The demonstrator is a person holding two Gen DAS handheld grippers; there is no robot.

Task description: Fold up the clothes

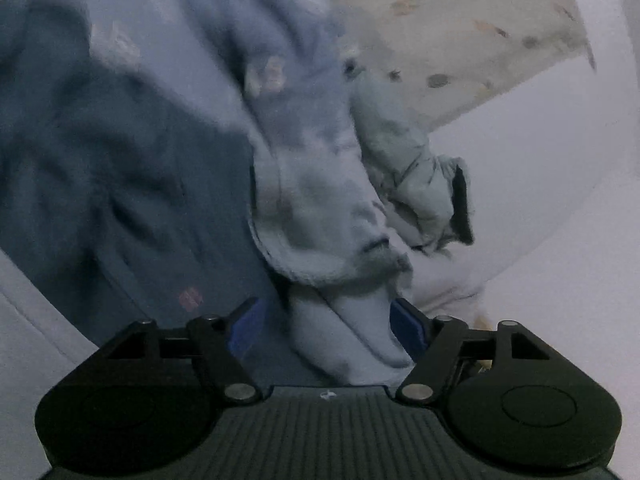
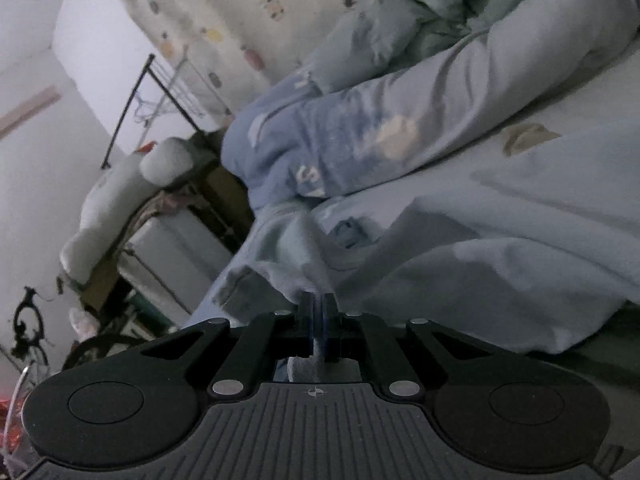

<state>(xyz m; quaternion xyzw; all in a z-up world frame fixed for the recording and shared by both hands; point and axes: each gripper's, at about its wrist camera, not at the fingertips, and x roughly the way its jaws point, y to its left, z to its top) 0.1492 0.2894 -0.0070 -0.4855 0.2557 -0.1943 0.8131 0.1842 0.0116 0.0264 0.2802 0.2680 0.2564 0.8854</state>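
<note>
In the left wrist view my left gripper (image 1: 327, 328) is open, its blue pads (image 1: 245, 330) wide apart. A fold of a pale blue garment (image 1: 348, 332) runs between them, nearer the right pad, and no pad presses on it. The garment rises into a crumpled, blurred bundle (image 1: 320, 208). In the right wrist view my right gripper (image 2: 318, 322) is shut on the hem of a pale blue garment (image 2: 460, 248), which spreads to the right over the bed. A strip of the fabric (image 2: 308, 364) shows behind the closed pads.
A dark teal garment (image 1: 120, 168) lies to the left, with a fruit-print cloth (image 1: 460, 40) behind it. A blue printed garment (image 2: 320, 152) and a rolled quilt (image 2: 500, 72) lie ahead. Beside the bed are a wire rack (image 2: 160, 88), white plush items (image 2: 116, 200) and a box (image 2: 176, 252).
</note>
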